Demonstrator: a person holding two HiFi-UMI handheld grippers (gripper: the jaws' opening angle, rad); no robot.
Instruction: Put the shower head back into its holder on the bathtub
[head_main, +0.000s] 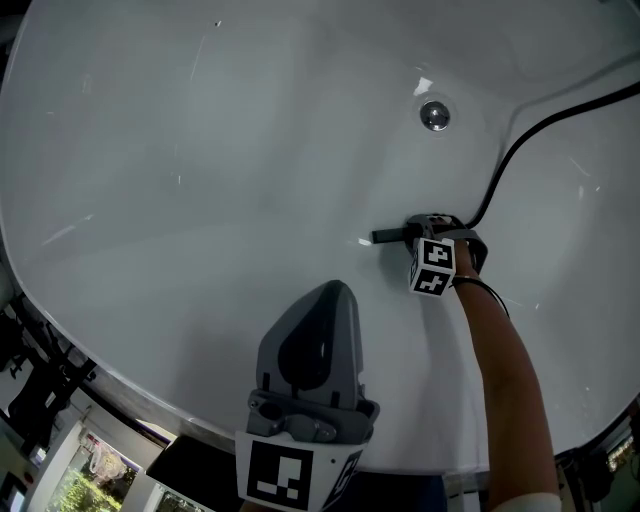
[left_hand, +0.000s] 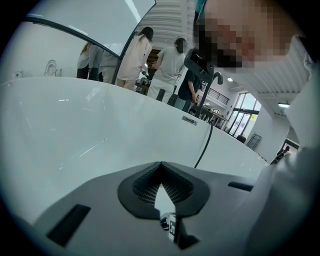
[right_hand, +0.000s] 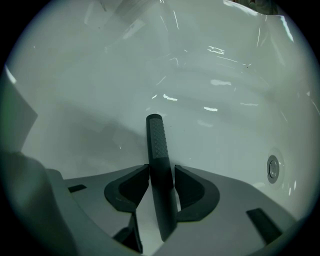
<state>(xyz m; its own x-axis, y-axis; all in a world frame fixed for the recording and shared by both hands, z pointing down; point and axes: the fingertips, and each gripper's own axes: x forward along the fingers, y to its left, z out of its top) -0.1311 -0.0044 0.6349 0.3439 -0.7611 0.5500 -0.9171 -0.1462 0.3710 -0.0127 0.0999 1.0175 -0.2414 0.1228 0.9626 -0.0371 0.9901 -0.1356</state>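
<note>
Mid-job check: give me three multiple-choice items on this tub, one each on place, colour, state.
1. Where is the shower head? A in a wall holder; B on the bathtub floor, between the right gripper's fingers; C hanging outside the tub.
2. The hose is: A white; B chrome; C black.
3. The left gripper's fingers are: A shut, empty; B wide apart; C shut on the hose.
B: the right gripper view shows it lying there. C: it runs dark across the white tub. A: their tips meet with nothing between.
</note>
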